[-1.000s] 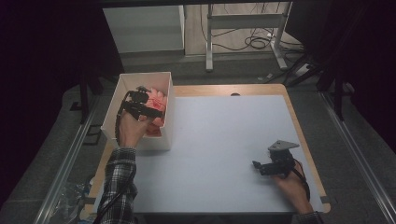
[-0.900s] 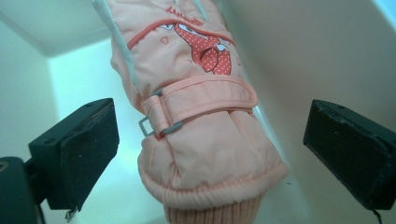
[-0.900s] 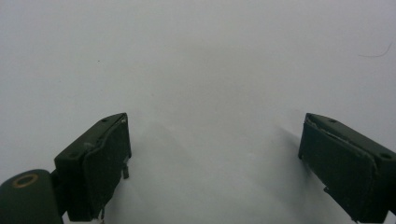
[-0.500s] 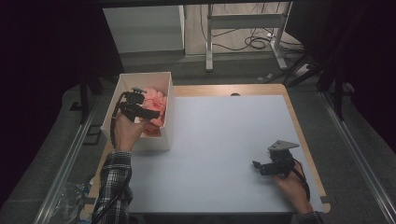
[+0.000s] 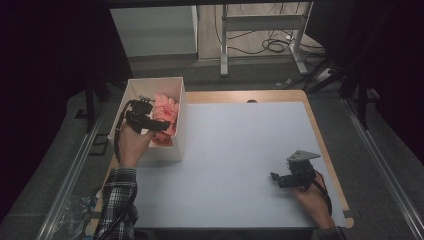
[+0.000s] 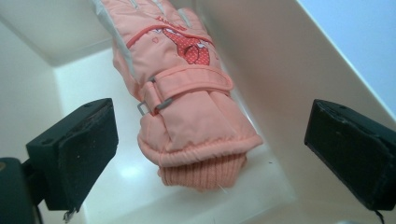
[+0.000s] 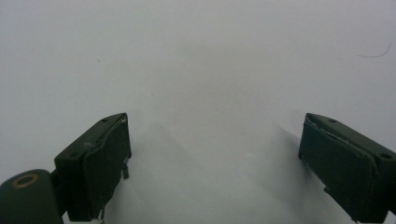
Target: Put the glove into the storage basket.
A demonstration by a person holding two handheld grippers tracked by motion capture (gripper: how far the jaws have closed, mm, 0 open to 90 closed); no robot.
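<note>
Landmark: white open-top rectangular box (image 5: 176, 122) at the far left corner of the pale blue-grey table mat (image 5: 235, 160). Inside the box, one padded salmon-pink winter glove (image 6: 184, 88) with grey side panel, red dotted emblem on the back, wrist strap with metal buckle, ribbed knit cuff; lying along the box's mat-side wall, cuff end toward the near wall, fingers toward the far wall. Seen from above as a pink patch (image 5: 165, 117) in the mat-side half of the box. Left gripper (image 5: 159, 126) held over the box's near-left part, tips reaching across toward the glove; jaws spread wide, nothing between them, glove cuff framed in the gap but not touched in the left gripper view (image 6: 210, 161). Left hand (image 5: 131, 145) in plaid sleeve over the box's near wall. Right gripper (image 5: 274, 176) well apart from the box, toward the mat's near right corner, low over bare mat; jaws wide apart, empty (image 7: 215, 163). Grey three-cornered plate on top of it.
</note>
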